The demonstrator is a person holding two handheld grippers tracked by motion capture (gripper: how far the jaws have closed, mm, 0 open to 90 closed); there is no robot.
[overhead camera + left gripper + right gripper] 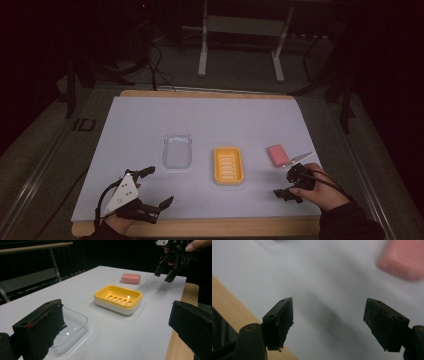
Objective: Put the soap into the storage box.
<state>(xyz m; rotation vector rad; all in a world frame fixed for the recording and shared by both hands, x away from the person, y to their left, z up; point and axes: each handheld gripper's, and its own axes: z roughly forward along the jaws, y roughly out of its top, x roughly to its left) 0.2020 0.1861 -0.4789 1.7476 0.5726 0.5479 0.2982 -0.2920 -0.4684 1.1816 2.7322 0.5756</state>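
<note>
- The pink soap bar (276,154) is lying near the worktop's (150,120) right edge, just ahead of the right tongs (290,186), whose jaws are standing apart and empty.
- It is looking firm, smooth, probably slippery and light; I would pinch its long flat sides.
- The yellow slotted dish (228,165) and clear lid (177,150) are sitting mid-worktop, hard plastic.
- The left tongs (149,186) are gaping wide, empty, by the near edge.
</note>
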